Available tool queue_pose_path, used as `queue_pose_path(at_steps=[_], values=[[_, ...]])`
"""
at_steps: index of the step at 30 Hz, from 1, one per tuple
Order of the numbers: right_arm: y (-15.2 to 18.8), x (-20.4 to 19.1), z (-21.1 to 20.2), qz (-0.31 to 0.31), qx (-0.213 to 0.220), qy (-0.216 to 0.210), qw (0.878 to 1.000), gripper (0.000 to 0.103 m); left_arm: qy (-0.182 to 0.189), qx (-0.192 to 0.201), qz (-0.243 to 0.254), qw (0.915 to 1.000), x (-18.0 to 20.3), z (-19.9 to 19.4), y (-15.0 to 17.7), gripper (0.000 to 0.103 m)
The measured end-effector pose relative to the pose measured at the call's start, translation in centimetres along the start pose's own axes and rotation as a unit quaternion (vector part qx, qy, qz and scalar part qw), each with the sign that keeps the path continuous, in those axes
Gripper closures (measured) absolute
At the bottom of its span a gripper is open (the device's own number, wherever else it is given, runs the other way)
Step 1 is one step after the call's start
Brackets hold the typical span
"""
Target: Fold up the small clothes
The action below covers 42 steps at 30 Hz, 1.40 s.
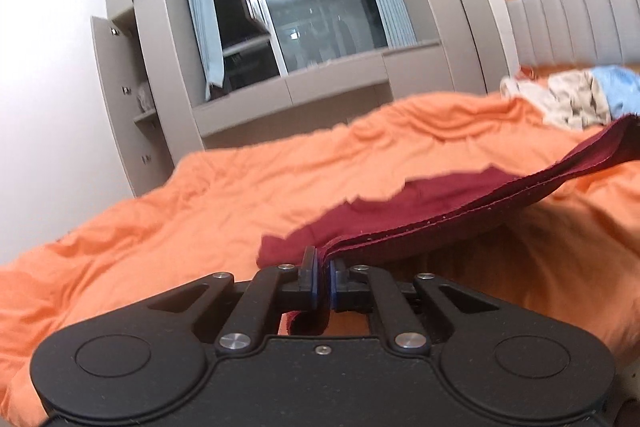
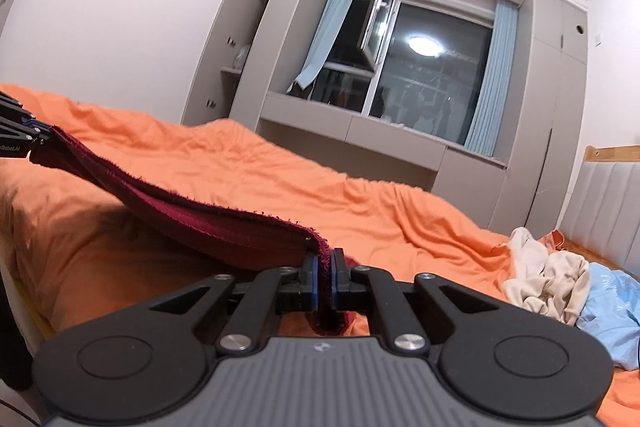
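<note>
A dark red garment (image 2: 224,223) is pinched at one corner between the closed pads of the right gripper (image 2: 324,267). Its far end is gripped by the left gripper (image 2: 38,137) at the left edge, so it is stretched above the orange bedspread (image 2: 320,179). Crumpled cream clothes (image 2: 548,279) and a light blue piece (image 2: 612,311) are seen lying at the right.

cut off: dark red cloth (image 1: 460,199) at right edge | blue garment (image 2: 612,311) at right edge | outside window (image 2: 424,67): indistinct
</note>
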State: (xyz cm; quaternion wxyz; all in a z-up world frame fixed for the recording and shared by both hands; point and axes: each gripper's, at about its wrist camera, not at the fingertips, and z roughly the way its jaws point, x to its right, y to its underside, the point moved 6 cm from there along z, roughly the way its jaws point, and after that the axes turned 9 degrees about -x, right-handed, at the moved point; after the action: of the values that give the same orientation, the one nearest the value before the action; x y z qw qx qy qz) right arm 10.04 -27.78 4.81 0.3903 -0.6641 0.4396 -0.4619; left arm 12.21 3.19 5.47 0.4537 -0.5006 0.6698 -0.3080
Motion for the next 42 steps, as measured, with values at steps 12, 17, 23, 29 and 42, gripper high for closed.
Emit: queue_pose_path(at_steps=[12, 17, 23, 29, 42], values=[[-4.2, 1.7, -6.6, -0.009, 0.082, 0.016, 0.997, 0.097, 0.003, 0.097, -0.006, 0.9952, 0.1, -8.6, -4.4, 0.098], [-4.3, 2.3, -5.1, -0.009, 0.072, 0.015, 0.997, 0.097, 0.019, 0.101, -0.009, 0.9946, 0.5, -8.5, -6.1, 0.098], [-5.6, 2.8, -1.6, -0.019, 0.065, 0.017, 0.998, 0.097, 0.015, 0.098, -0.008, 0.9950, 0.3, -5.7, -7.8, 0.098], [-7.8, 4.3, 4.8, -0.024, 0.068, 0.027, 0.997, 0.097, -0.001, 0.102, 0.000, 0.9948, -0.2, -0.9, -10.8, 0.098], [-9.1, 5.5, 22.5, -0.043, -0.003, 0.024, 0.999, 0.097, -0.022, 0.033, -0.003, 0.9992, -1.2, 16.5, -15.6, 0.097]])
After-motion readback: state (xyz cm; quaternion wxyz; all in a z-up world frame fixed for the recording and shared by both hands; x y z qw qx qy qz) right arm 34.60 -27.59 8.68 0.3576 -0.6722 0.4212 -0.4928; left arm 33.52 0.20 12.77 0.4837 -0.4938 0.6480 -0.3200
